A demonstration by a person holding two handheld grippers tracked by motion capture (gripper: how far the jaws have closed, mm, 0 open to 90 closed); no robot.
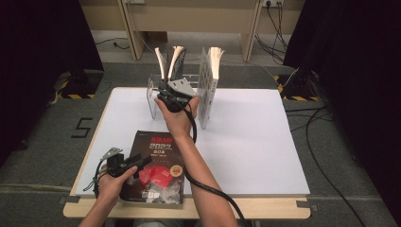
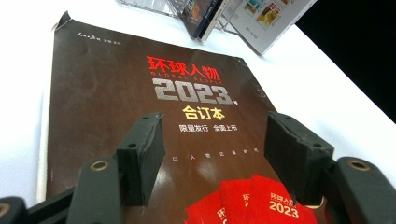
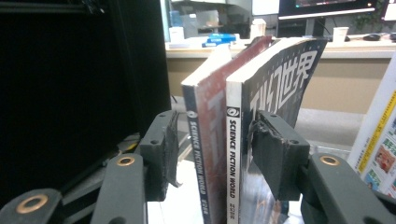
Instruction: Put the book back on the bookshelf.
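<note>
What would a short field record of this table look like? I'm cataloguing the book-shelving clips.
surface: white table
rack: clear stand at the far edge
standing: two Science Fiction World magazines upright, spines side by side
right gripper: jaws either side of both spines; left pad clear of them, right pad against the cover, so open
further right: white-covered book standing upright
flat: brown Global People 2023 bound volume, near edge of table
left gripper: jaws open, over the volume's cover
</note>
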